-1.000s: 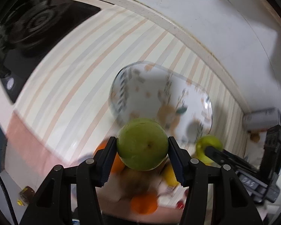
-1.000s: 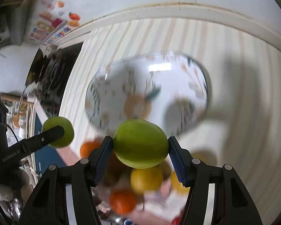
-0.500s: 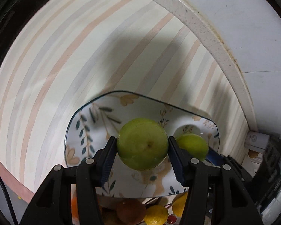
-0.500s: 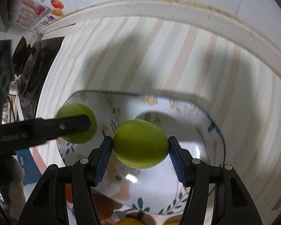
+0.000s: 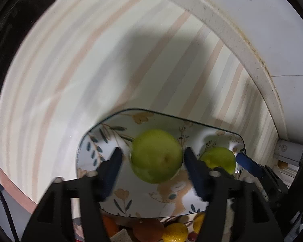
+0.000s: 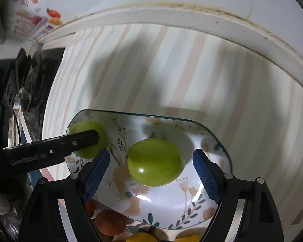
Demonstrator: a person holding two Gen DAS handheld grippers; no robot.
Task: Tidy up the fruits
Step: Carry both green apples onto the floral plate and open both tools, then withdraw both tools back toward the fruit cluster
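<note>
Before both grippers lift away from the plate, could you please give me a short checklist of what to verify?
1. Left gripper jaws, just opening, clear of the left green fruit: ok, gaps on both sides.
2. Right gripper jaws, just opening, clear of the right green fruit: ok.
3. Both fruits over the plate: ok.
4. Fruits settled, not rolling: cannot tell, the left one is blurred.
5. Fruits apart from each other: ok.

Right tool (image 6: 151,161) just popped open, green fruit (image 6: 156,162) sitting loose on the flowery plate (image 6: 192,211), pads clear of both sides.
</note>
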